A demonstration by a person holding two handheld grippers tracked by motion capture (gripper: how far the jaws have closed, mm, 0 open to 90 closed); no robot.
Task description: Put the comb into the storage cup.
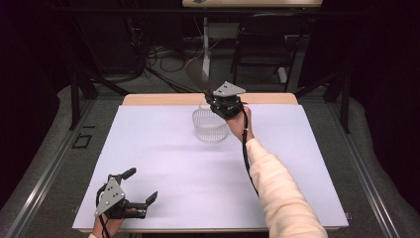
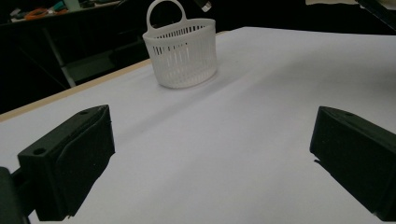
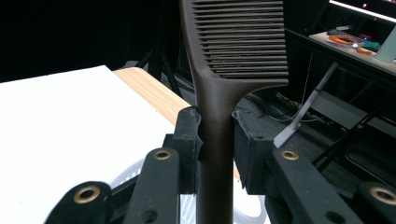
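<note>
A white slotted basket with a hoop handle stands on the far middle of the white table cover. Just above its far right rim, my right gripper is shut on the handle of a dark brown comb, whose toothed end points up and away. In the right gripper view the comb rises between the jaws of that gripper, and the basket rim lies below. My left gripper rests open near the front left corner. Its view looks past its wide-apart jaws toward the basket.
A wooden table edge shows behind the white cover. Beyond it are a black chair, a white post and cables on the floor. Wide bare cover lies between the two grippers.
</note>
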